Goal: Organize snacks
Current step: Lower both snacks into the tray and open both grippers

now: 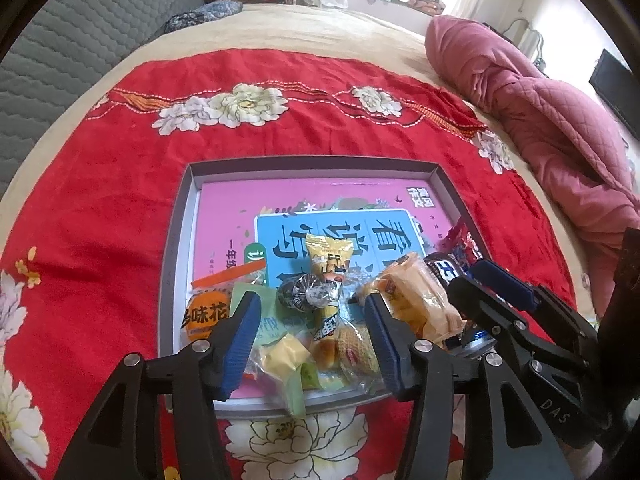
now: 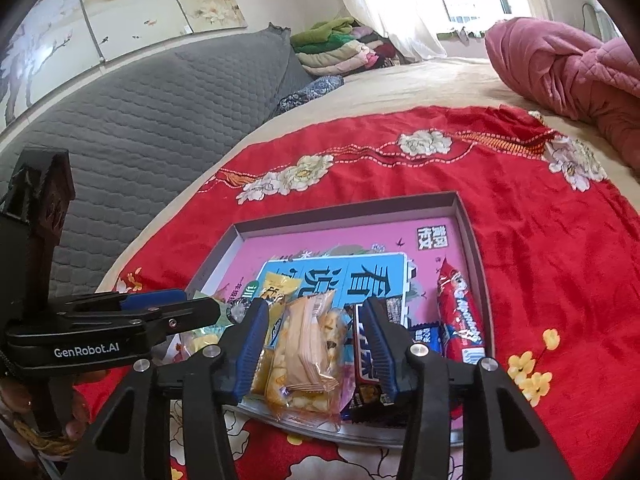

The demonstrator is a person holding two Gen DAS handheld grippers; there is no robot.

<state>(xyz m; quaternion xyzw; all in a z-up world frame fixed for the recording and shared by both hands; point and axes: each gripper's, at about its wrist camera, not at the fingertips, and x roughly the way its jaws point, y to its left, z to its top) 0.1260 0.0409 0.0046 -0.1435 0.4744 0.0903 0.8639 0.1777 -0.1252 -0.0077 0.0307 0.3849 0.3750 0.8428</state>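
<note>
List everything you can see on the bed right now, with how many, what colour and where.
Shallow grey cardboard tray: one, pink printed liner, on the red cloth.
Red floral cloth: one, spread on the beige bed.
Wrapped snacks: a mixed pile at the tray's near edge, too overlapped to count.
Clear-wrapped yellow cracker pack: one, between the right gripper's fingers.
Long red snack stick: one, along the tray's right side.
Orange round snack packet: one, near-left corner.
Pink quilt: one, bunched at right.
Folded blankets: one stack, green and pink, far end.
Left gripper: black, blue pads, open.
Right gripper: same, open.
</note>
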